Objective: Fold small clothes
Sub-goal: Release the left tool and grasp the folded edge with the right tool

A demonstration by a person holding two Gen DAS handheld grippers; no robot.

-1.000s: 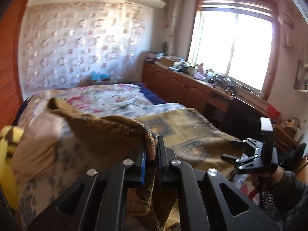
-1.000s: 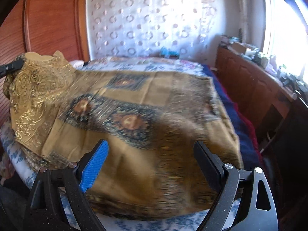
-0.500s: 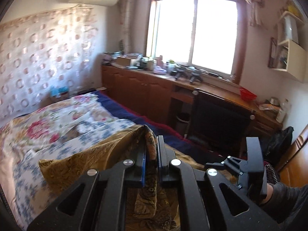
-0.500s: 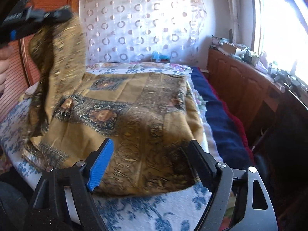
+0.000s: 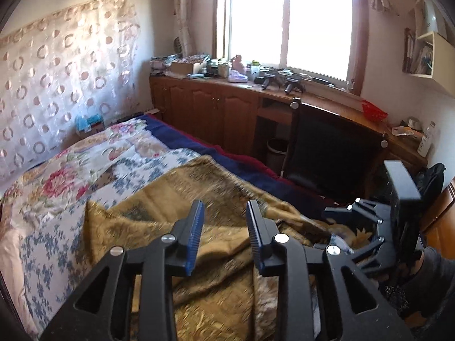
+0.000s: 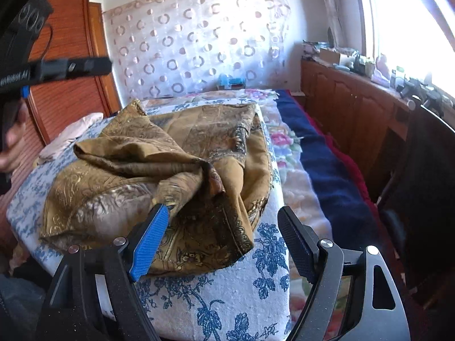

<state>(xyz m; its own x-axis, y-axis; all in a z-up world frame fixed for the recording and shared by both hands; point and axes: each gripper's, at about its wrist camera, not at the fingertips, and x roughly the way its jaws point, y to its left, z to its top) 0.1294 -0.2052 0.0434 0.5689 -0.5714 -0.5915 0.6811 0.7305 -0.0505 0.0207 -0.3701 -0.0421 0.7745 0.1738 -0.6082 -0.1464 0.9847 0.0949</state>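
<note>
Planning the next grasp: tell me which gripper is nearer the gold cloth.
Left. The left gripper hangs just over the gold cloth, jaws just opened with nothing between them. The right gripper sits open at the cloth's near edge, beside it.

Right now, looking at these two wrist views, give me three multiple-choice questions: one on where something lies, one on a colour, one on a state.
1. Where does the crumpled golden-brown patterned cloth lie?
A. on the blue-flowered white bedcover
B. on the black chair
C. on the wooden counter

2. What colour is the ribbed pad on the right tool's left finger?
A. red
B. blue
C. green

3. How does the left tool stand?
A. clamped on the cloth
B. holding a box
C. jaws apart, gripping nothing

Answers:
1 A, the cloth is heaped on the flowered cover.
2 B, the pad is bright blue.
3 C, the jaws have just been opening, with a clear gap and the cloth lying below them.
</note>
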